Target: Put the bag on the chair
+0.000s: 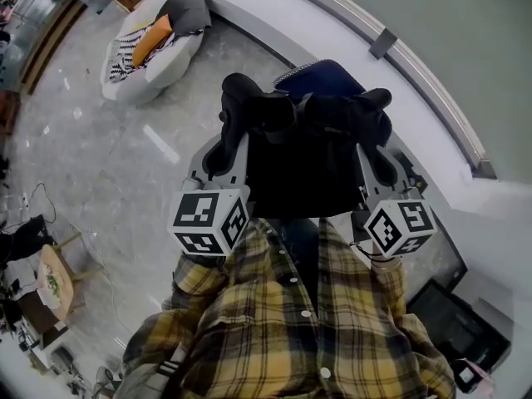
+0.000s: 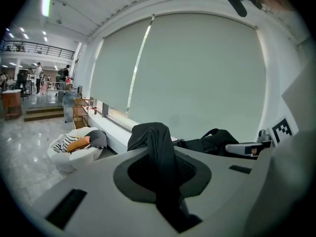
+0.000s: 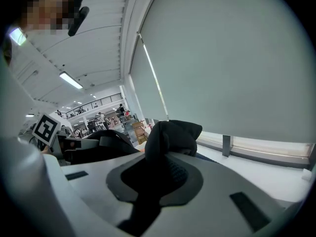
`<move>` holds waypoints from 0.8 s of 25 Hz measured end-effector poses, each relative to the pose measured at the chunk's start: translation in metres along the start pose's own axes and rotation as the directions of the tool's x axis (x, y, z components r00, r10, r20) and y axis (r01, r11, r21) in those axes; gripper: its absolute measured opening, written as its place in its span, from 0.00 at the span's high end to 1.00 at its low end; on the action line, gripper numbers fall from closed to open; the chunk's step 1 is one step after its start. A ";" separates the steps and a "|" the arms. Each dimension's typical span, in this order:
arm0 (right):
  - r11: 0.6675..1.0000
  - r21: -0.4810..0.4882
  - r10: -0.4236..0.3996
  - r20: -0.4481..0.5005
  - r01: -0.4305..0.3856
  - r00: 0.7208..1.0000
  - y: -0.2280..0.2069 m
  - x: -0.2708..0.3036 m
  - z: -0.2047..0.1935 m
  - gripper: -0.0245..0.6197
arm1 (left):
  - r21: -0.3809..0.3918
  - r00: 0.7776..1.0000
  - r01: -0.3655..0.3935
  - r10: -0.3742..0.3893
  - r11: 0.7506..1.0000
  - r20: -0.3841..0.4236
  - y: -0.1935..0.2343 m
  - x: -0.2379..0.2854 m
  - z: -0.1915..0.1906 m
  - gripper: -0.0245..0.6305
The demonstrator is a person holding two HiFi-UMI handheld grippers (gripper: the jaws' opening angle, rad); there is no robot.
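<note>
In the head view, a person in a yellow plaid shirt (image 1: 291, 331) is holding the left gripper (image 1: 226, 140) and the right gripper (image 1: 381, 152) out in front. The black bag (image 1: 303, 169) is hanging between them, held up above the grey floor (image 1: 108, 165). Each gripper is biting on one of the bag's upper straps. The chair (image 1: 145, 65), a low, round white seat, is standing well apart from the bag at the upper left, beside the white ledge (image 1: 249, 27). An orange cushion (image 1: 151, 40), a striped cloth (image 1: 125, 56) and a grey cushion (image 1: 187, 11) are lying in it. In the left gripper view, the jaws are pressing together on the left strap (image 2: 157, 147), which is rising as a dark fold out of the gap between them. More of the bag is showing past it to the right, next to the other gripper, and the chair is sitting lower left by the ledge under a large pale window blind (image 2: 197, 73). In the right gripper view, the jaws are likewise clamping the right strap (image 3: 170, 132), whose bunched black end is standing up above them. The left gripper's marker cube (image 3: 47, 127) is showing at the left edge, with the dark bulk of the bag just beside it.
</note>
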State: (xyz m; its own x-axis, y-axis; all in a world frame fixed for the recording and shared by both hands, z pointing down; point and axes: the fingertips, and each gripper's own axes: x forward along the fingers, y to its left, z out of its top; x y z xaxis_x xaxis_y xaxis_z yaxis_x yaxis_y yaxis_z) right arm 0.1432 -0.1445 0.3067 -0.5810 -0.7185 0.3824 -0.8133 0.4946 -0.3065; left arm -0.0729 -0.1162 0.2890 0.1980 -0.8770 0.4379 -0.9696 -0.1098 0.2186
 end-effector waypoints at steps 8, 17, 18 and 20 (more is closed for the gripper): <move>0.999 0.042 -0.016 -0.020 0.017 1.000 0.006 0.011 -0.009 0.88 | 0.001 1.000 0.004 -0.004 1.000 -0.031 0.012 0.006 0.000 0.86; 0.998 0.049 -0.040 -0.034 0.042 0.999 0.013 0.017 -0.014 0.88 | -0.002 0.998 0.024 -0.024 1.000 -0.052 0.026 0.009 -0.003 0.86; 0.998 0.050 -0.042 -0.037 0.044 0.998 0.014 0.017 -0.015 0.88 | 0.000 0.998 0.026 -0.025 1.000 -0.057 0.027 0.009 -0.005 0.86; 0.998 0.047 -0.041 -0.045 0.043 0.998 0.016 0.019 -0.018 0.88 | 0.009 0.997 0.029 -0.028 1.000 -0.067 0.031 0.010 -0.006 0.86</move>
State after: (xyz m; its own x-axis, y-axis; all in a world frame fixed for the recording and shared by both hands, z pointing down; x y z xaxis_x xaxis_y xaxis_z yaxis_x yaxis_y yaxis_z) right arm 0.1182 -0.1414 0.3247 -0.5481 -0.7153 0.4336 -0.8352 0.4397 -0.3302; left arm -0.1004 -0.1251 0.3054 0.2343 -0.8401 0.4892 -0.9648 -0.1390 0.2234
